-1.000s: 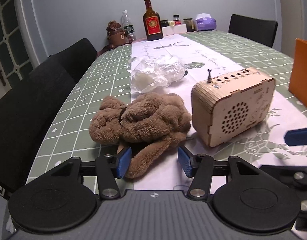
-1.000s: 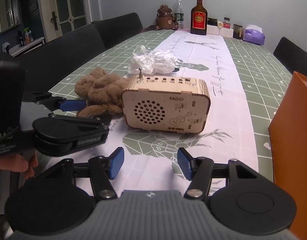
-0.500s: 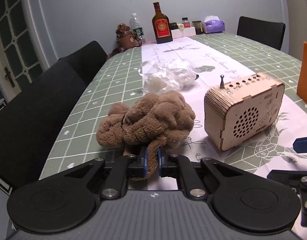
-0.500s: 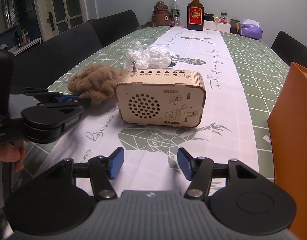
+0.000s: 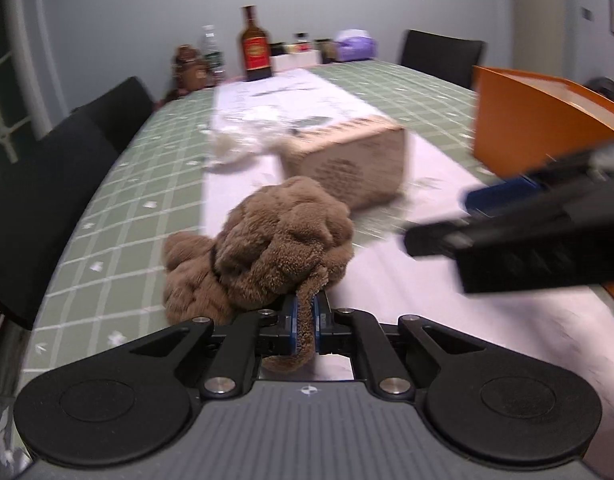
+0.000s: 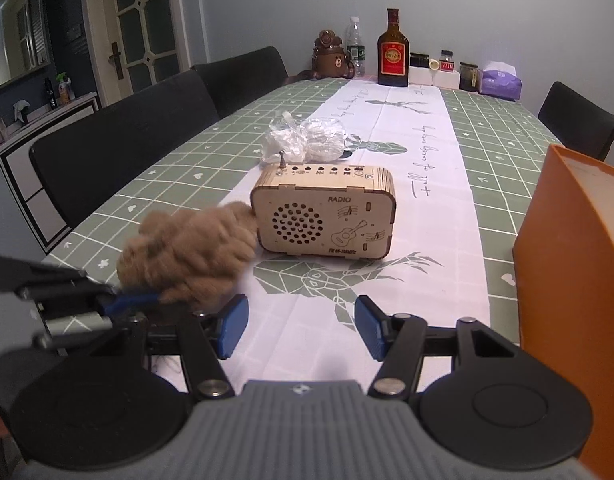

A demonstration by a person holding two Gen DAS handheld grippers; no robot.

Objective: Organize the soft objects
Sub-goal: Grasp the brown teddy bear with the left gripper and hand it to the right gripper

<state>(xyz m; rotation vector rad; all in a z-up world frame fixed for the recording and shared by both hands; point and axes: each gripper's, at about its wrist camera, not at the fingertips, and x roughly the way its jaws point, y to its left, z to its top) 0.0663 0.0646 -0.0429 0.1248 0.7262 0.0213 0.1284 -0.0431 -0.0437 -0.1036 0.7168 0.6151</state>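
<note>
Brown plush toy [image 5: 275, 240] now pinched by left gripper [image 5: 303, 322], shifted toward radio [image 6: 323, 212].

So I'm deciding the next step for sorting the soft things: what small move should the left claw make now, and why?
Probably carry the brown plush toy toward the orange box. The left claw is shut on a limb of the toy, the box stands open-topped to the right, and the right claw is open and holds nothing. Skirt the wooden radio between them.

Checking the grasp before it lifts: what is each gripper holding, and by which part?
Left gripper pinches the brown plush toy by a dangling limb; right gripper holds nothing.
</note>
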